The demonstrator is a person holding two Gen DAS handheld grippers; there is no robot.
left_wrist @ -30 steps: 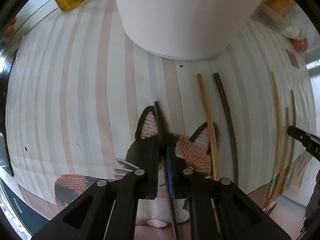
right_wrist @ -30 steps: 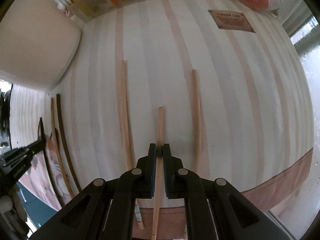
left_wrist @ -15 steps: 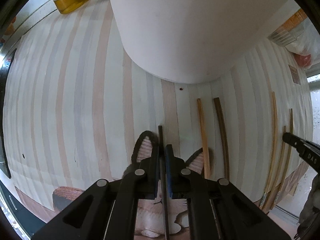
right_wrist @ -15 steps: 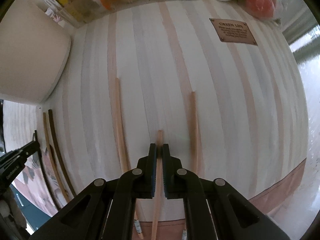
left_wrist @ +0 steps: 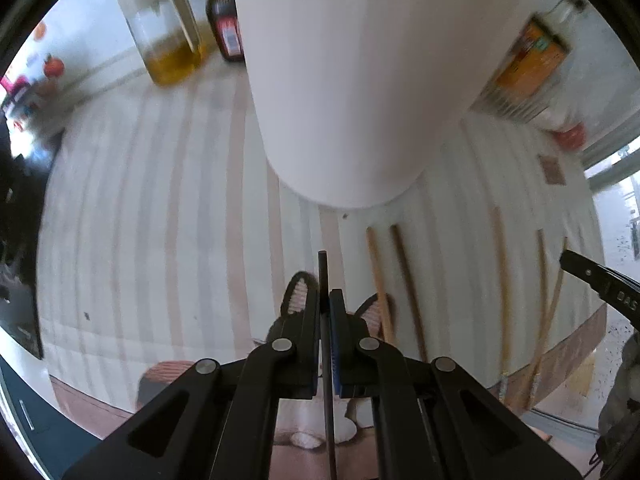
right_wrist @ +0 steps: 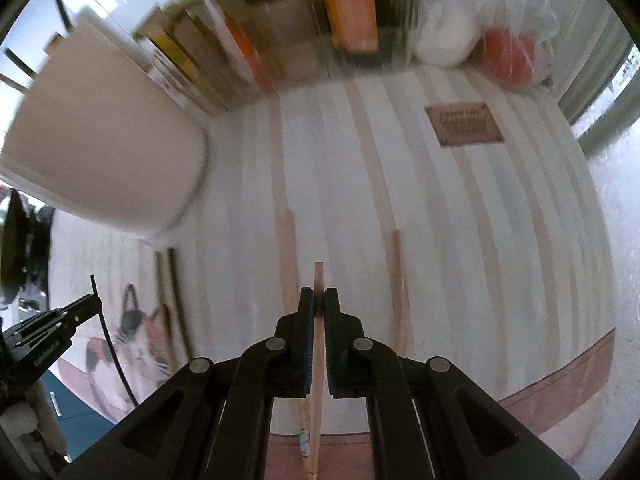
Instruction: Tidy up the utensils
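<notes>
My left gripper is shut on a thin black chopstick and holds it above the striped mat, just before a tall white utensil holder. My right gripper is shut on a light wooden chopstick and holds it above the mat. Two chopsticks, one tan and one dark brown, lie on the mat right of my left gripper. Two more light wooden chopsticks lie either side of my right gripper. The holder also shows in the right wrist view.
An oil jar and a dark sauce bottle stand behind the holder. Boxes and packets and a plastic bag line the back. A cat picture is on the mat's near edge. A brown label lies far right.
Both grippers have lifted and tilted up with their chopsticks. The white holder is nearer in the left wrist view, and the bottles and boxes at the back have come into sight.
</notes>
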